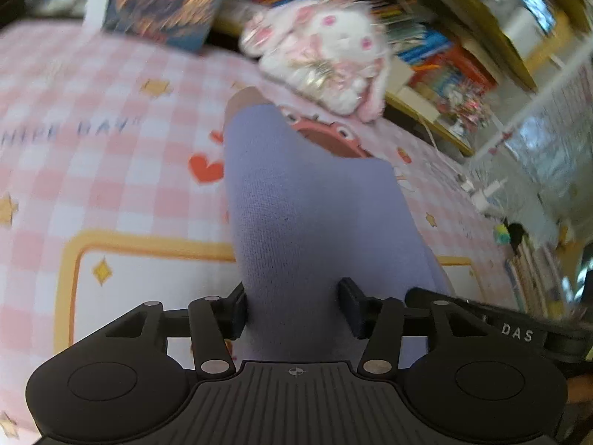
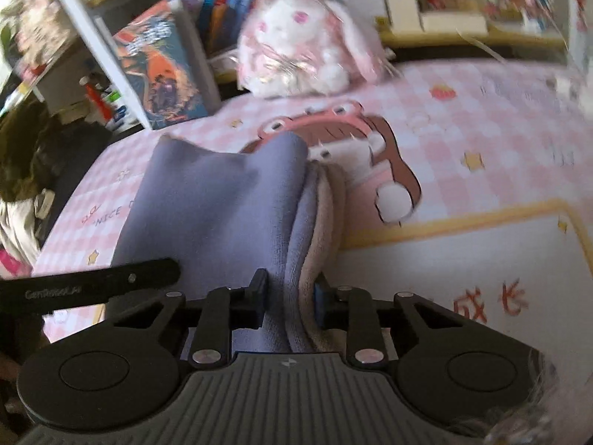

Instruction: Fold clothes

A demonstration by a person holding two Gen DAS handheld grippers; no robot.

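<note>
Slippage threatens: left gripper [image 1: 292, 311] and right gripper [image 2: 288, 296] each pinch the soft lavender knit garment [image 1: 296, 207], held above the pink checked cloth [image 1: 111, 170]; thick bunched layers could slide free.

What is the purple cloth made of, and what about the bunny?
The purple cloth looks like soft knit fabric, matte, with tiny stitch rows showing; its beige inner side looks fleecy. The bunny seems to be fluffy white and pink plush, but it is blurred, so that is a guess.
</note>
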